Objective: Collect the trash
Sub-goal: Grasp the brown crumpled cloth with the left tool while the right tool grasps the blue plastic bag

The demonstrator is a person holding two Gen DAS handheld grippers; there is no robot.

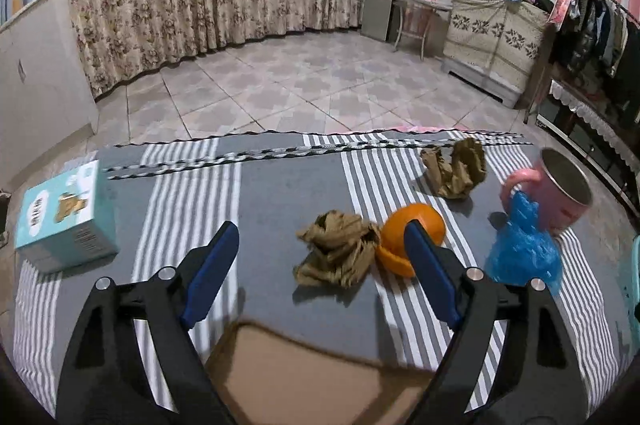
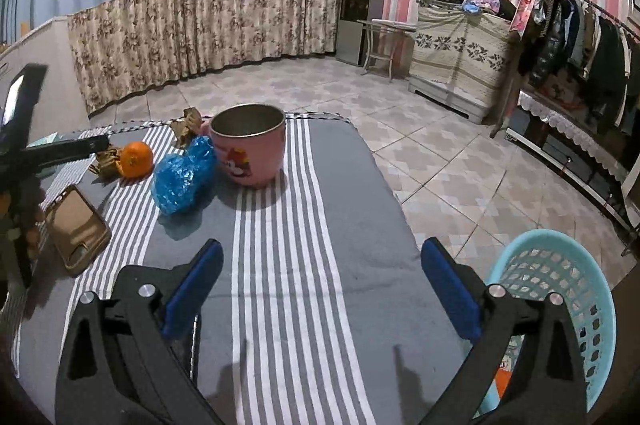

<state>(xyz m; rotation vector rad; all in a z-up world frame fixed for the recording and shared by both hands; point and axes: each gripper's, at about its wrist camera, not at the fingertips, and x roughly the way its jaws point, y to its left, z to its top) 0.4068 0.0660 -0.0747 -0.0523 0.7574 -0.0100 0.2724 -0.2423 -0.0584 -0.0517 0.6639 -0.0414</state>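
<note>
My left gripper (image 1: 322, 228) is open just above the striped tablecloth (image 1: 280, 185). A crumpled brown paper wad (image 1: 340, 253) lies between its blue fingertips, and neither pad touches it. An orange with loose peel (image 1: 416, 225) sits against the right finger. A second brown paper wad (image 1: 456, 169) lies farther back, and a crumpled blue plastic bag (image 1: 524, 249) leans on a pink mug (image 1: 564, 189). My right gripper (image 2: 322, 244) is open and empty over bare cloth, short of the mug (image 2: 250, 149) and the blue bag (image 2: 182, 181).
A light blue mesh basket (image 2: 560, 289) stands on the floor off the table's right edge, with something orange inside. A phone in a brown case (image 2: 76, 225) lies at the near left. A teal box (image 1: 64, 217) sits at the far left. Tiled floor lies beyond.
</note>
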